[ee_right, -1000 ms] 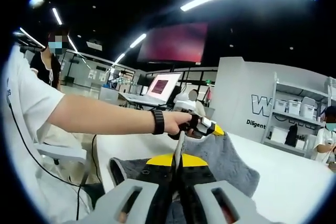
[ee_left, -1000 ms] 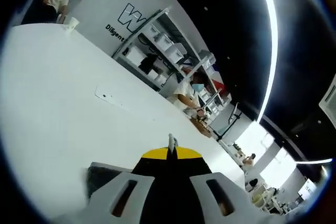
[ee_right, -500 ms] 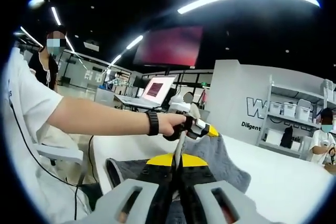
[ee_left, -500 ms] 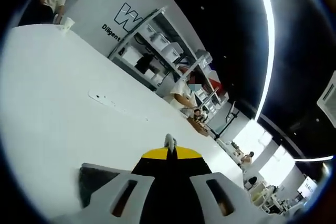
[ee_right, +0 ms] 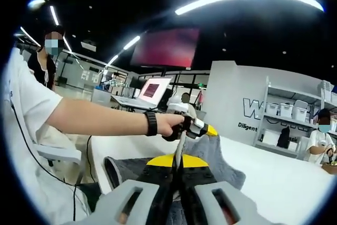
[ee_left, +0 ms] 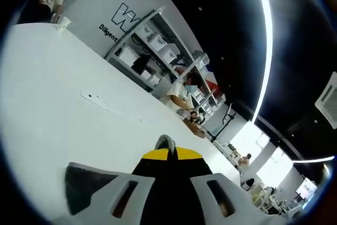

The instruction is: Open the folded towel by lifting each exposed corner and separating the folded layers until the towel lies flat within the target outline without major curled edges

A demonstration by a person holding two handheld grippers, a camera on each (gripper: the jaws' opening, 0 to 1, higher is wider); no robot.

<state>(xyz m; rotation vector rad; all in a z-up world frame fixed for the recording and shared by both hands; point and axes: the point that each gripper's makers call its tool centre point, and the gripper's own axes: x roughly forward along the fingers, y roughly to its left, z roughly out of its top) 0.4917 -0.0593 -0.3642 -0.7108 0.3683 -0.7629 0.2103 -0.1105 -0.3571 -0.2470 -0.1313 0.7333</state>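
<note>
While both grippers hold it up off the white table [ee_left: 47, 104], the grey towel [ee_right: 221, 154] hangs between them, stretched from the right gripper [ee_right: 178, 168] across to the left gripper [ee_right: 202, 128], which shows raised beyond it in the right gripper view. Each gripper's jaws are pressed together on a pinch of towel edge. In the left gripper view the left gripper [ee_left: 168, 154] nips a small tuft. Wall lettering [ee_right: 254, 117] reads "W" and "Diligent", partly cut off.
</note>
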